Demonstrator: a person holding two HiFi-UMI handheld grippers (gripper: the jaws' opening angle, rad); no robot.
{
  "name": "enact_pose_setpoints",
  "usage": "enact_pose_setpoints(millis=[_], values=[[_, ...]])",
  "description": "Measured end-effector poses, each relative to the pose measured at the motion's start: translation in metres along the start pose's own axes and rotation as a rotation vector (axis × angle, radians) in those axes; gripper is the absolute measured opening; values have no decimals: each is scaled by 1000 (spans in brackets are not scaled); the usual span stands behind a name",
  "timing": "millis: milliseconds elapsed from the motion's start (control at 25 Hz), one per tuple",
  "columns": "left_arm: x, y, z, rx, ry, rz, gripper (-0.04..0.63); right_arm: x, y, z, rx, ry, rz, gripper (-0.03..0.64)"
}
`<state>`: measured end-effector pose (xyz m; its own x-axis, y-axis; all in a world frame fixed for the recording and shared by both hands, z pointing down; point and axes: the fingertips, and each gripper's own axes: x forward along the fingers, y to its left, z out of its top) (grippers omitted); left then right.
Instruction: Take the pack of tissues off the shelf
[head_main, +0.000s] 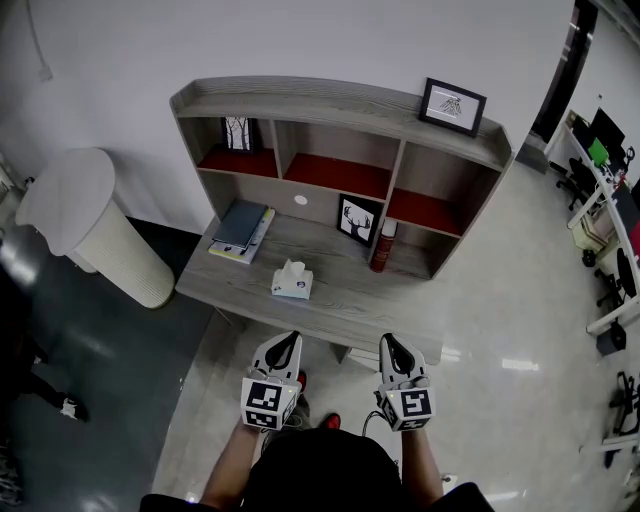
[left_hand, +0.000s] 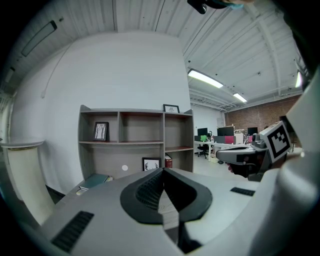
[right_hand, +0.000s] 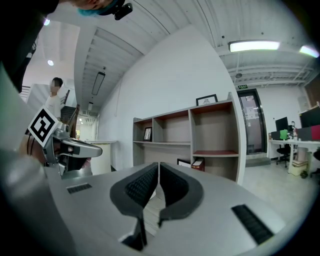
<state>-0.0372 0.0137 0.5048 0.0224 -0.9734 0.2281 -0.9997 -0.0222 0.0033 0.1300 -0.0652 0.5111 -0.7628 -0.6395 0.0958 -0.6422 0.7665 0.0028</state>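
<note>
The pack of tissues (head_main: 291, 281), a white and pale blue box with a tissue sticking up, stands on the lower board (head_main: 345, 295) of the grey shelf unit (head_main: 340, 105), left of its middle. My left gripper (head_main: 290, 339) hangs shut in front of the board's near edge, just below the pack and apart from it. The right gripper (head_main: 388, 340) is level with it further right, also shut. Neither holds anything. In the left gripper view the shut pads (left_hand: 150, 187) hide the pack. In the right gripper view the pads (right_hand: 142, 187) also meet.
A stack of books (head_main: 242, 228) lies left of the pack. A black framed picture (head_main: 358, 219) and a red bottle (head_main: 382, 247) stand to its right. Another frame (head_main: 452, 106) sits on top. A white ribbed bin (head_main: 95, 225) stands left; desks and chairs (head_main: 610, 200) far right.
</note>
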Motion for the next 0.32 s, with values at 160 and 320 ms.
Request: enact_pose_setpoints(millis=[160,320], values=[[0,0,1,2,-1,-1,8,-1,-1,-1,0,0,0,37],[1,0,0,0,-2,0,8,0,1,4,13,-6,-5,37]])
